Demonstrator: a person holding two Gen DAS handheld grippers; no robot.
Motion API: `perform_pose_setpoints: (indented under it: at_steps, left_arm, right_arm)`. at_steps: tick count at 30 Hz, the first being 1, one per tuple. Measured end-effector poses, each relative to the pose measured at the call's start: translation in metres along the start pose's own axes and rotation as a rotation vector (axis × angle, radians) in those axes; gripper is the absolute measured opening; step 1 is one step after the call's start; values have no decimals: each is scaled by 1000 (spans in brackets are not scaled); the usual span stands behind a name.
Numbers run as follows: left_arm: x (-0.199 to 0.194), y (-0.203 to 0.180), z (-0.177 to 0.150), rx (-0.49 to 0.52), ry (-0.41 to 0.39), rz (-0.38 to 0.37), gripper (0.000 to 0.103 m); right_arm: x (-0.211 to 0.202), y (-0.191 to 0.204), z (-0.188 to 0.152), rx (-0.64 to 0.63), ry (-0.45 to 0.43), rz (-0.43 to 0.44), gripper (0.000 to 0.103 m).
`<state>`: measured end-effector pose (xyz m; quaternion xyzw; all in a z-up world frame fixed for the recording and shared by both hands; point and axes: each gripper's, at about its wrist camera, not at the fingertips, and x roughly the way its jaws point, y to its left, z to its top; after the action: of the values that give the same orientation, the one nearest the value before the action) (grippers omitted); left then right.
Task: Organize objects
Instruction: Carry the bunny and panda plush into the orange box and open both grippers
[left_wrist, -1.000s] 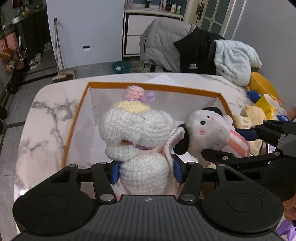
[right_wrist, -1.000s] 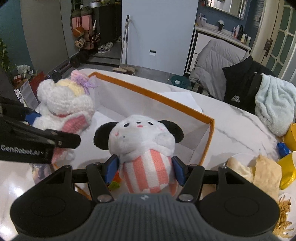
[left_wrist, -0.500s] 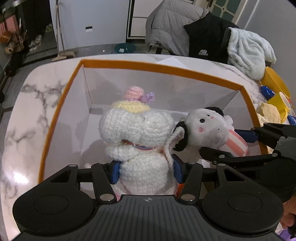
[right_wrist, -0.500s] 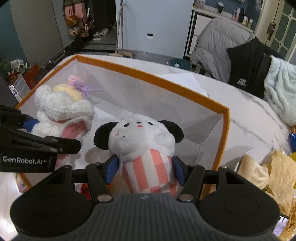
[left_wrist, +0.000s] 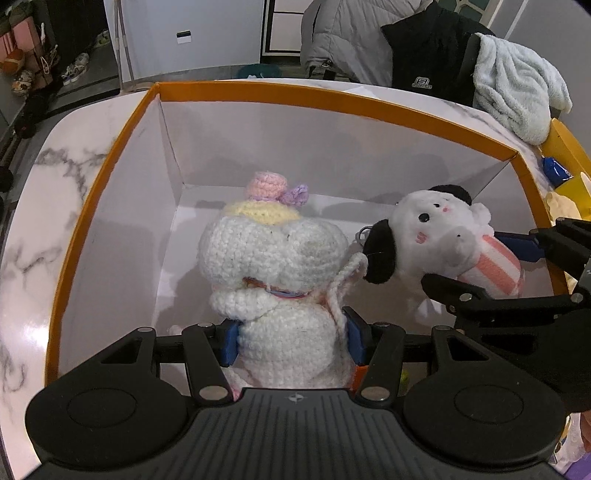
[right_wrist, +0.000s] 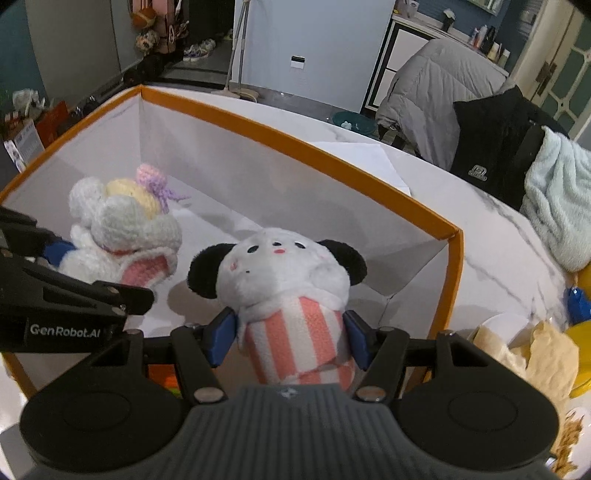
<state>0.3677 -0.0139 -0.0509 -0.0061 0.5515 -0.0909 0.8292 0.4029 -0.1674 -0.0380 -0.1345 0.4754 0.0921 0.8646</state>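
Observation:
My left gripper (left_wrist: 293, 341) is shut on a white crocheted doll (left_wrist: 273, 258) with a yellow cap and a pink and purple topknot. It holds the doll inside an orange-rimmed white box (left_wrist: 332, 98). My right gripper (right_wrist: 291, 334) is shut on a white plush dog (right_wrist: 280, 269) with black ears and a pink-striped body, also inside the box (right_wrist: 295, 138). The two toys hang side by side, nearly touching. In the right wrist view the crocheted doll (right_wrist: 122, 229) is at the left. In the left wrist view the plush dog (left_wrist: 436, 240) is at the right.
The box sits on a white marble table (left_wrist: 48, 192). Small orange and green things (right_wrist: 170, 380) lie on the box floor under the grippers. Yellow bowls (right_wrist: 580, 332), crumpled paper (right_wrist: 532, 354) and a pale blue towel (right_wrist: 557, 192) lie at the right. Jackets (right_wrist: 443, 92) hang behind.
Both grippers have moved forward and down with their toys, from above the box's near edge to inside the box. The toys stayed gripped.

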Motion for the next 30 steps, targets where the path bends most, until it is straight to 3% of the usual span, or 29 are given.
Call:
perform_pose_setpoints:
  at_steps: [10, 22, 27, 28, 30]
  left_arm:
    - [8, -17, 6, 74, 57, 71, 66]
    - [23, -31, 5, 134, 107, 145, 70]
    - [18, -26, 5, 107, 80, 133, 76]
    - [16, -25, 5, 96, 71, 132, 81]
    - [11, -23, 6, 84, 51, 124, 83]
  right_arm:
    - [11, 17, -5, -169, 56, -104, 66]
    - [12, 21, -10, -224, 77, -131, 68]
    - [11, 18, -10, -219, 67, -125, 69]
    - [11, 18, -10, -215, 64, -124, 70]
    - [7, 17, -9, -203, 56, -119, 78]
